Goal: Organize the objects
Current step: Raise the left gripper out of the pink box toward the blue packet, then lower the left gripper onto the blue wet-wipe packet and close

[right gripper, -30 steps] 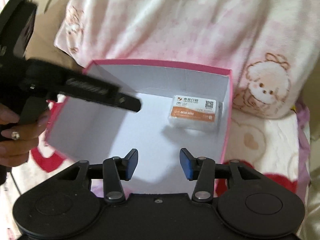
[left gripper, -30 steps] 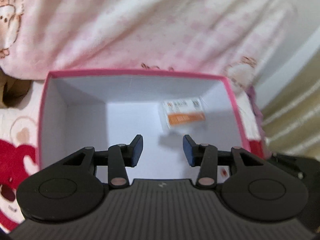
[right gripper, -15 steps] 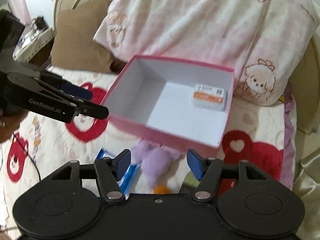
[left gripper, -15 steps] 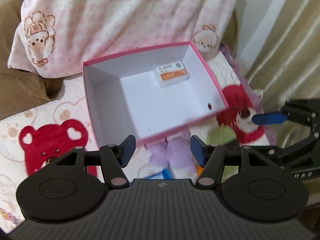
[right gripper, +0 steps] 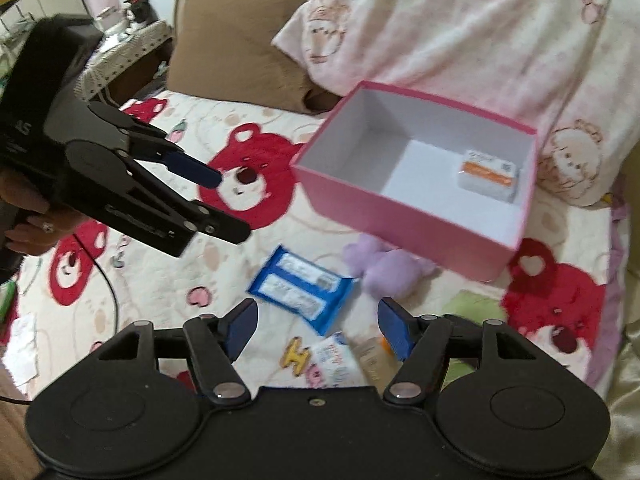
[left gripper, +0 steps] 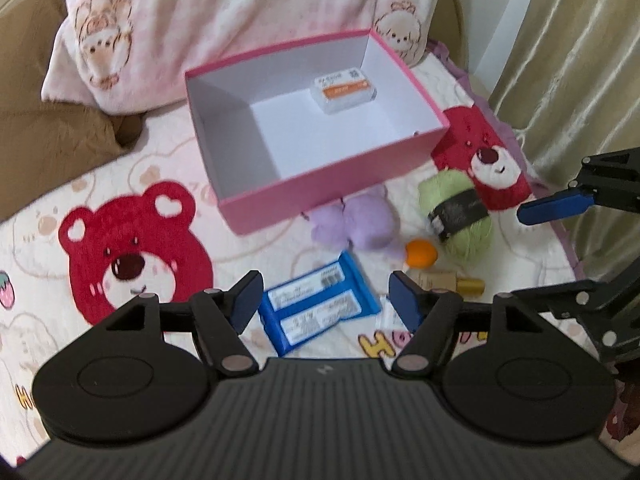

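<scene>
A pink box [left gripper: 332,188] [right gripper: 400,212] with a white inside sits on the bed and holds a small white-and-orange packet [left gripper: 343,87] [right gripper: 489,174]. In front of it lie a blue packet [left gripper: 316,307] [right gripper: 300,288], a purple plush [left gripper: 356,222] [right gripper: 384,268], a green yarn ball [left gripper: 456,212], an orange item [left gripper: 420,253] and a gold-capped bottle [left gripper: 448,282]. My left gripper [left gripper: 324,300] is open and empty above the blue packet. My right gripper [right gripper: 316,326] is open and empty, above the loose items.
The bedspread [left gripper: 132,264] has red bear prints. A pink-and-white pillow [left gripper: 224,12] and a brown pillow [right gripper: 236,36] lie behind the box. A curtain [left gripper: 572,48] hangs at the right. A small white wipes pack [right gripper: 336,360] lies near my right fingers.
Both grippers have pulled back and up from inside the pink box. The loose items in front of the box have come into view. Both jaws opened wider.
</scene>
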Available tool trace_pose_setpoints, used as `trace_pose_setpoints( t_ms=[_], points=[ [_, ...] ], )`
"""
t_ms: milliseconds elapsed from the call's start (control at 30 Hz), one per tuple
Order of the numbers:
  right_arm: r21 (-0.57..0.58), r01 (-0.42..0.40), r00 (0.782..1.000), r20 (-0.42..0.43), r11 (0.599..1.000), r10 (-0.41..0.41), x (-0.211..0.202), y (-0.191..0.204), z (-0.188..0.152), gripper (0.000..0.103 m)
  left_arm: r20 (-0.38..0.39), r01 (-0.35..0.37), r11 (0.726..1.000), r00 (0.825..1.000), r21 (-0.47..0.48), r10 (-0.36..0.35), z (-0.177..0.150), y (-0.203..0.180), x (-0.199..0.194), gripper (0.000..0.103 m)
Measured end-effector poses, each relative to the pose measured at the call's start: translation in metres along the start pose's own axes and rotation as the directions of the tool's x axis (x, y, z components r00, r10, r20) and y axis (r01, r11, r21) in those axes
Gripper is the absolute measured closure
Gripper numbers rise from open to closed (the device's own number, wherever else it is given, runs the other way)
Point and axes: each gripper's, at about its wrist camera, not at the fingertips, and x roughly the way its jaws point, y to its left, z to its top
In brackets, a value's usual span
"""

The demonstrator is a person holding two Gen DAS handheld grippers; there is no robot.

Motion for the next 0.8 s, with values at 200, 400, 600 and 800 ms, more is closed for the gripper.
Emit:
trace_pose_setpoints(
  t_ms=[200, 400, 600, 800],
  points=[
    [0.002, -0.065, 0.997, 0.048, 0.998, 0.065, 0.029, 0.008, -0.020, 0.031, -0.038, 0.005, 0.998, 0.999, -0.062, -0.007, -0.022, 0.012, 0.029, 0.032],
    [0.026, -0.049, 0.999, -0.017, 0.998, 0.049, 0.067, 0.004, -0.033, 0.031, -0.061, -0.011, 1.000, 0.998, 0.011, 0.011, -0.048, 0.008, 0.061, 0.032],
    [0.084, -0.041, 0.999, -0.016, 0.996, 0.042, 0.099, -0.010, -0.043, 0.031, -0.062, 0.025, 0.998, 0.998, -0.061, -0.029, -0.066, 0.016, 0.089, 0.031],
    [0.093, -0.056, 0.998, 0.016, 0.994, 0.055, 0.132, -0.023, -0.047, 0.031, -0.006, 0.015, 0.985, 1.000, -0.171, -0.017, -0.077, 0.036, 0.117, 0.031]
  ],
)
